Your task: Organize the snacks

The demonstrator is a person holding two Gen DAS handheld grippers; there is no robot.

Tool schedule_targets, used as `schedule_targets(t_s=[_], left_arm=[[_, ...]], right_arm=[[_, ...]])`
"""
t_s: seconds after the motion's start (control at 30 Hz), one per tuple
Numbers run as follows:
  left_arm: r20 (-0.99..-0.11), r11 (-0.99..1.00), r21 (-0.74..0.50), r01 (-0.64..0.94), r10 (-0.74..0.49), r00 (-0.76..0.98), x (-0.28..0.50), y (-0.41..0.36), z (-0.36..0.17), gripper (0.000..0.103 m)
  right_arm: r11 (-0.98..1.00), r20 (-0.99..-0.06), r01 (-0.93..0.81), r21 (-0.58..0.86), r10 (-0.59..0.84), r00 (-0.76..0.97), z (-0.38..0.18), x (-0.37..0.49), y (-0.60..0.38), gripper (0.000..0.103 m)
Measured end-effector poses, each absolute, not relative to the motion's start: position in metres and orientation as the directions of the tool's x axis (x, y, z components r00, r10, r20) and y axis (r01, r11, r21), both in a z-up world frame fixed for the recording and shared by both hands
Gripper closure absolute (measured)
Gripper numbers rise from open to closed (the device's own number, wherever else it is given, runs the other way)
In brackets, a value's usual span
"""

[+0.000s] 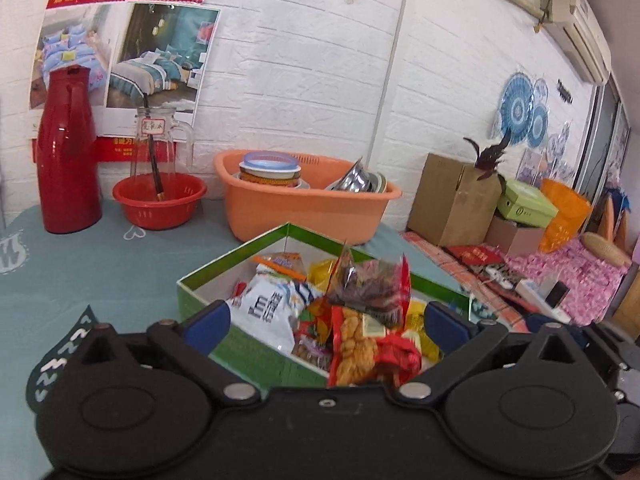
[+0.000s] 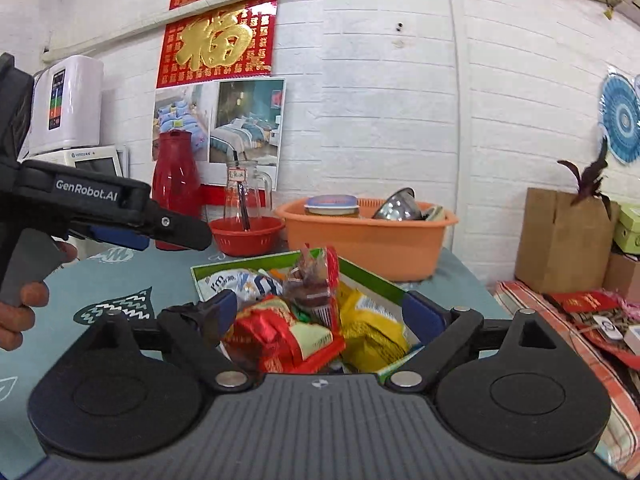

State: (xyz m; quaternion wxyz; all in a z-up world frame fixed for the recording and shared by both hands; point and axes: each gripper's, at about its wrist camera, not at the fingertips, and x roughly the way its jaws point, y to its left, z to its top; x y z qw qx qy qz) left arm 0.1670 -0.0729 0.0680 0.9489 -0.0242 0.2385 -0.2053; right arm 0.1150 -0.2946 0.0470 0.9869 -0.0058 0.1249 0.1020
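Observation:
A green-walled box [image 1: 240,346] [image 2: 372,276] sits on the blue-grey tablecloth, heaped with snack packets: a white and blue bag [image 1: 268,312] [image 2: 228,280], a clear packet of dark snacks with red edges [image 1: 372,284] [image 2: 316,280], a red packet of golden snacks [image 1: 356,344], a red packet [image 2: 280,336] and a yellow bag [image 2: 372,328]. My left gripper [image 1: 326,318] is open just above the box's near side, holding nothing. My right gripper [image 2: 320,312] is open over the box, empty. The left gripper also shows from the side in the right wrist view [image 2: 184,232].
Behind the box stand an orange basin [image 1: 304,208] [image 2: 364,240] with bowls, a red colander [image 1: 160,204] holding a glass jug [image 1: 156,148], and a red thermos [image 1: 68,152] against the white wall. Right of the table lie cardboard boxes [image 1: 452,200] and clutter on a bed.

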Motion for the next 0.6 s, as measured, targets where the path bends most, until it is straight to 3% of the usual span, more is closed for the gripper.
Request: schedule_targets(t_s=[0.1,0.3,0.6], left_arm=[[-0.509,0.939,-0.056,0.341,-0.320,0.799,0.144,-0.083,0.055,0.000],[-0.573,0.952,-0.090,0.294,-0.291,0.766,0.108,-0.075,0.026,0.000],[-0.589,0.978,-0.007,0.209,-0.173,0.790,0.074,-0.066,0.008,0.000]], right_arm=[[0.985,-0.274,-0.171,0.017,0.169,0.947,0.038,0.093,-0.299,0.000],[0.991,-0.315,-0.132,0.023,0.132,0.940,0.026,0.064,-0.302,0.000],[0.991,-0.350,-0.134,0.000,0.125,0.928,0.018,0.045,-0.293,0.000]])
